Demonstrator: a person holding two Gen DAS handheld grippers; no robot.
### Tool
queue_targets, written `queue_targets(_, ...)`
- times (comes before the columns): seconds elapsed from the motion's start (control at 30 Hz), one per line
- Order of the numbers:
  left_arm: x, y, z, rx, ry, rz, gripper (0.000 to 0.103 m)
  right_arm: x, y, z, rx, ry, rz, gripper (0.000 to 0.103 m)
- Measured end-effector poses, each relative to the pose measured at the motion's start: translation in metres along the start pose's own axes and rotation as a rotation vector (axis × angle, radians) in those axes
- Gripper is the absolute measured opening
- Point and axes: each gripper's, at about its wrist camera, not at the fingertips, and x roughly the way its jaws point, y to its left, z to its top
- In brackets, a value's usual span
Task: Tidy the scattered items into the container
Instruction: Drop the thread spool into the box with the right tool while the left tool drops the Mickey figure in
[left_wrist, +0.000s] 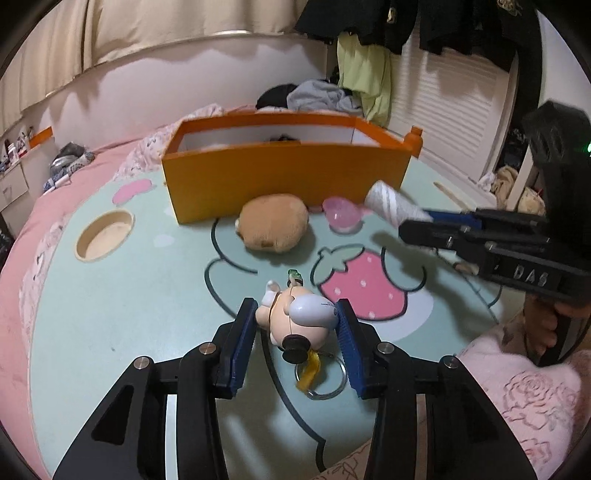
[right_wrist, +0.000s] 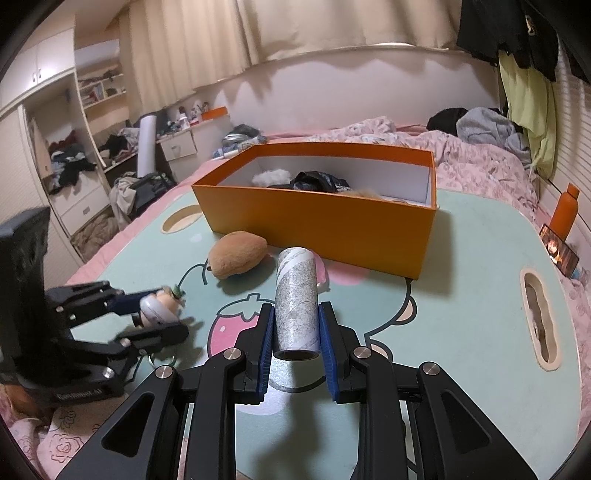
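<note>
An orange box (left_wrist: 288, 177) (right_wrist: 321, 221) stands on the mint table and holds dark and fluffy items. My left gripper (left_wrist: 297, 314) is shut on a small doll keychain (left_wrist: 299, 317), also in the right wrist view (right_wrist: 160, 308); its key rings (left_wrist: 325, 373) trail on the table. My right gripper (right_wrist: 297, 315) is shut on a grey-white roll (right_wrist: 297, 302), held above the table; the left wrist view shows the roll (left_wrist: 391, 203) near the box's right corner. A brown plush (left_wrist: 273, 227) (right_wrist: 238, 258) and a pink clear piece (left_wrist: 341, 216) lie before the box.
The table (right_wrist: 461, 295) has cut-out holes at the left (left_wrist: 105, 234) and the right (right_wrist: 539, 317). An orange bottle (right_wrist: 565, 214) and a phone (right_wrist: 559, 254) stand at the far right. Pink bedding and piled clothes (right_wrist: 484, 125) surround the table.
</note>
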Motion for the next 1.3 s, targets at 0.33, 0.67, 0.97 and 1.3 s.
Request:
queue_targets(0.33, -0.005, 0.01, 0.034, -0.01, -0.072, -0.029, 0.044, -0.003, 0.001, 0.013, -0.025, -0.021, 0.004, 0.023)
queue_targets(0.67, 0.011, 0.035, 0.12, 0.013, -0.137, -0.028, 0.044, 0.011, -0.018, 0.091, -0.061, -0.047, -0.022, 0.023)
queue_targets(0.97, 0.1, 0.049, 0.179, 0.022, -0.001, 0.051, 0.044, 0.074, -0.064, 0.148, 0.057, 0.118, -0.033, 0.023)
queue_targets(1.3, 0.137, 0.064, 0.184, -0.115, 0.116, 0.007, 0.05, 0.109, -0.07, 0.146, 0.097, 0.214, -0.065, 0.029)
